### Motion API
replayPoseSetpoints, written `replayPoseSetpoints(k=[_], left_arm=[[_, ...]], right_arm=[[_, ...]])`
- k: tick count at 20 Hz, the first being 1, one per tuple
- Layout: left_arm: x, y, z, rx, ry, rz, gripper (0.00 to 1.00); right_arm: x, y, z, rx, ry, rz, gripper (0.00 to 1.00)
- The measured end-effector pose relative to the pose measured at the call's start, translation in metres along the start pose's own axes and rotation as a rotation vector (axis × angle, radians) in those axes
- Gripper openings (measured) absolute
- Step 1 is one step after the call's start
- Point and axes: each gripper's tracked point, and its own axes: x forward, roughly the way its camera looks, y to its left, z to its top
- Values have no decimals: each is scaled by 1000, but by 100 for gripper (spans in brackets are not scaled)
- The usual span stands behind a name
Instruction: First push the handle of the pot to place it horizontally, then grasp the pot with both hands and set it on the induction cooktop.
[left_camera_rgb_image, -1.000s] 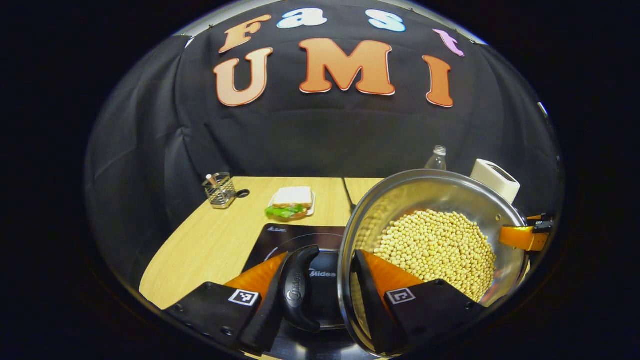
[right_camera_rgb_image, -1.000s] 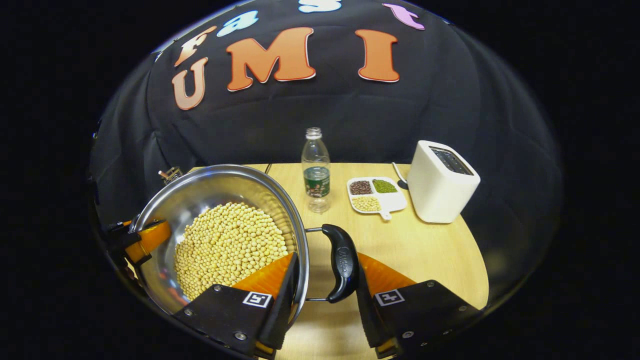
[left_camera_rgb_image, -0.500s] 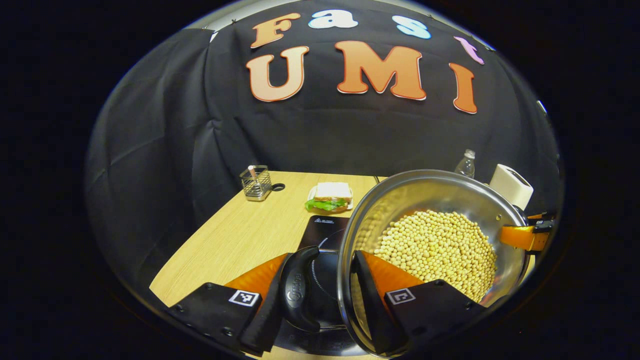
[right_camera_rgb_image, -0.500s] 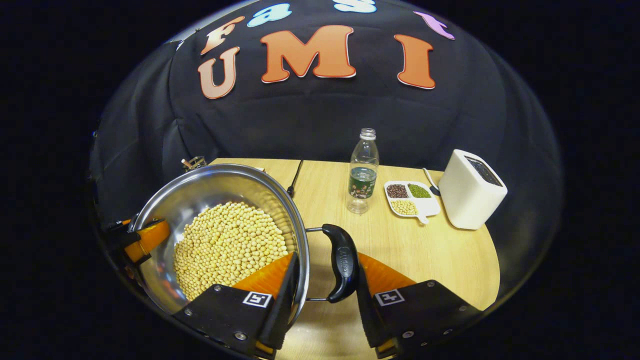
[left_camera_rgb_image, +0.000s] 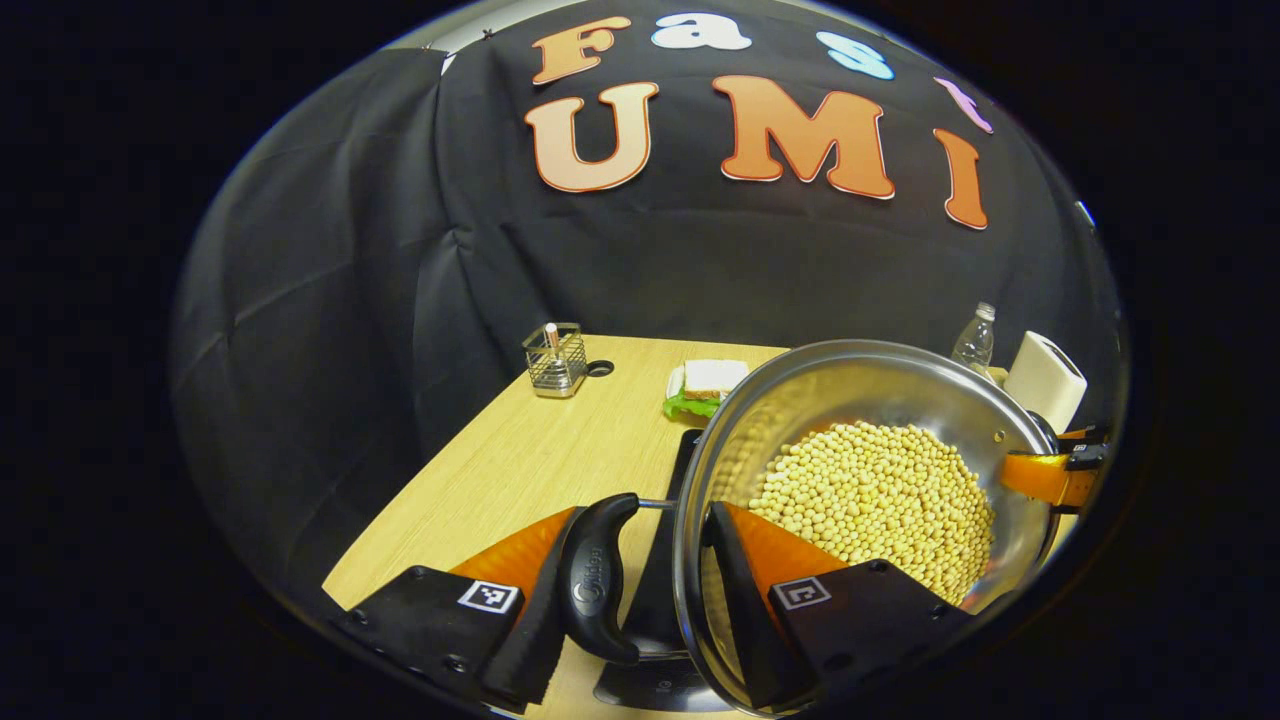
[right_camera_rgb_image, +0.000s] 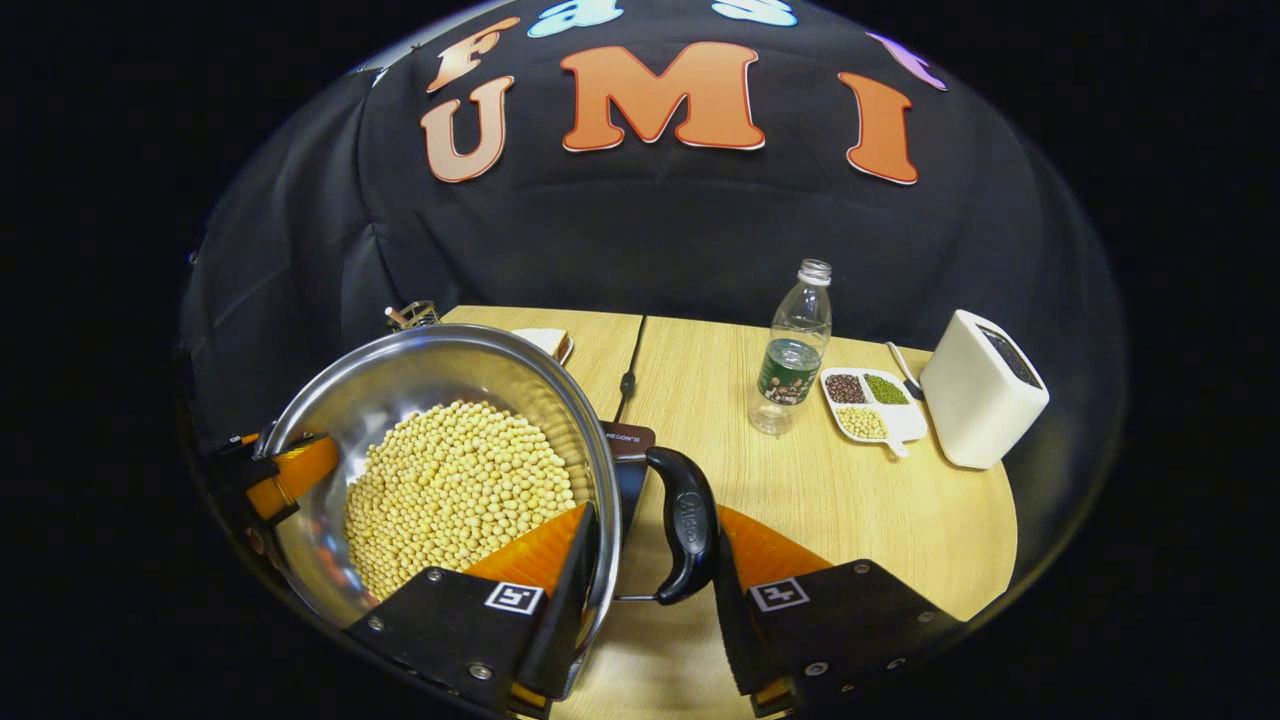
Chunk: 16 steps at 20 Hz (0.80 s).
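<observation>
Steel pot (left_camera_rgb_image: 860, 385): full of pale soybeans (left_camera_rgb_image: 880, 500), held in the air between both grippers, over the wooden table (left_camera_rgb_image: 510, 470).
Left gripper (left_camera_rgb_image: 640, 590): clenched, one finger behind the pot's black side handle (left_camera_rgb_image: 597, 578), the other inside the rim.
Right gripper (right_camera_rgb_image: 648, 572): clenched likewise on the opposite handle (right_camera_rgb_image: 688, 536) and rim.
Induction cooktop (left_camera_rgb_image: 660, 560): black, flat on the table, partly under the pot.
Background: water bottle (right_camera_rgb_image: 793, 350), white toaster (right_camera_rgb_image: 982, 402), sectioned dish (right_camera_rgb_image: 872, 405), sandwich (left_camera_rgb_image: 708, 385), wire holder (left_camera_rgb_image: 555, 358).
</observation>
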Motion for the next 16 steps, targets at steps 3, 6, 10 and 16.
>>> replayPoseSetpoints(k=[3,6,10,16], left_arm=[[7,8,1,6,4,10,77],[16,12,1,-18,10,3,74],[34,11,-10,-54,39,-9,78],[60,2,-9,-31,48,-26,78]], right_arm=[[8,8,-2,7,16,7,61],[16,9,-3,2,22,6,61],[23,13,-4,-20,23,-7,61],[39,10,-10,4,55,-24,61]])
